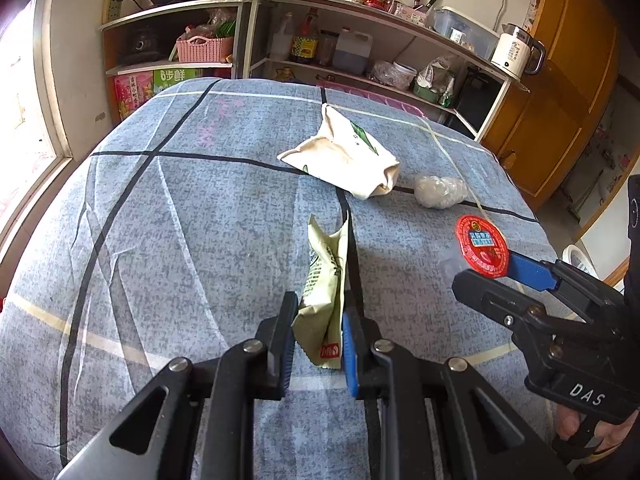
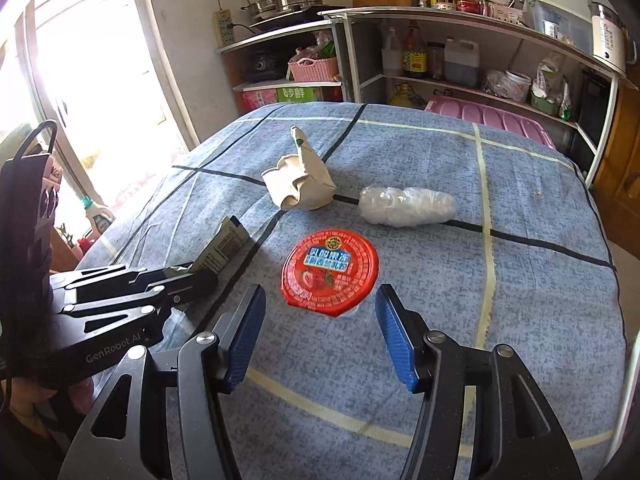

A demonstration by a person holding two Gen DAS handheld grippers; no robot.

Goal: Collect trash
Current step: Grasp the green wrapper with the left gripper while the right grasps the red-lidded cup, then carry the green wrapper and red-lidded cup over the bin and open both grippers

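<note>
My left gripper (image 1: 318,324) is shut on a pale green snack wrapper (image 1: 326,284), which also shows in the right wrist view (image 2: 224,246). My right gripper (image 2: 320,328) is open, its blue pads on either side of a jelly cup with a red lid (image 2: 330,272), just short of it; the cup also shows in the left wrist view (image 1: 482,246). A crumpled beige paper bag (image 1: 344,156) (image 2: 300,184) and a clear crushed plastic wrap (image 1: 440,192) (image 2: 408,206) lie farther back on the table.
The table has a blue checked cloth (image 1: 180,220) (image 2: 520,320). Shelves with bottles, baskets and pots (image 1: 320,44) stand behind it. A bright window (image 2: 80,80) is at the left. A wooden cabinet (image 1: 560,80) is at the right.
</note>
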